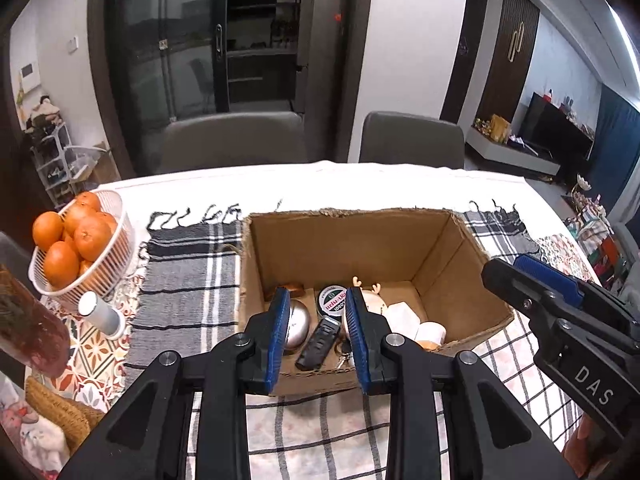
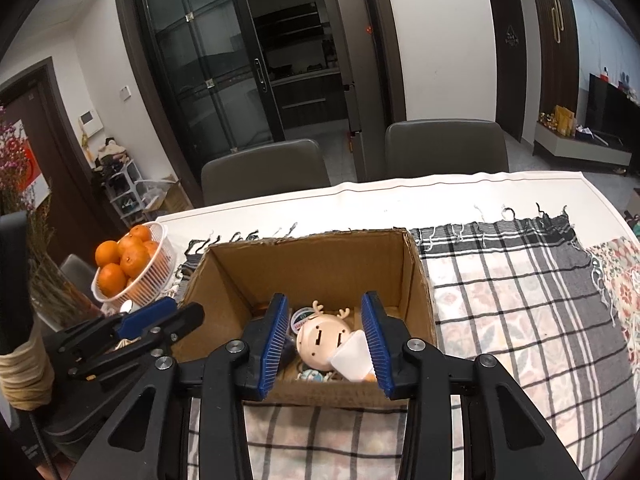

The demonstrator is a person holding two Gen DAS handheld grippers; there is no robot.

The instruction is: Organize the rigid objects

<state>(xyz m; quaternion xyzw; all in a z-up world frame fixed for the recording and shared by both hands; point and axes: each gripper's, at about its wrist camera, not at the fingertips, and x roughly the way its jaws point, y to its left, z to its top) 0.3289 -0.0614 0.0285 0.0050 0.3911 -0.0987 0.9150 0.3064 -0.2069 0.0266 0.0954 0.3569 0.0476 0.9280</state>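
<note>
An open cardboard box (image 1: 352, 240) (image 2: 320, 264) stands on the checked cloth. In it lie a silver round object (image 1: 298, 320), a green-labelled tin (image 1: 331, 300), a black car key (image 1: 318, 344), a peach deer-face toy (image 2: 320, 340) with antlers, a white block (image 1: 400, 314) (image 2: 352, 356) and a white cylinder (image 1: 431, 332). My left gripper (image 1: 318, 312) is open and empty over the box's near wall. My right gripper (image 2: 325, 320) is open and empty over the box's near side; it also shows in the left wrist view (image 1: 532, 280).
A white basket of oranges (image 1: 80, 248) (image 2: 132, 264) stands left of the box, with a small white bottle (image 1: 100, 312) near it. Two grey chairs (image 1: 236, 140) (image 1: 412, 140) stand behind the table. Dried flowers in a wrapped vase (image 2: 24, 364) stand at the left.
</note>
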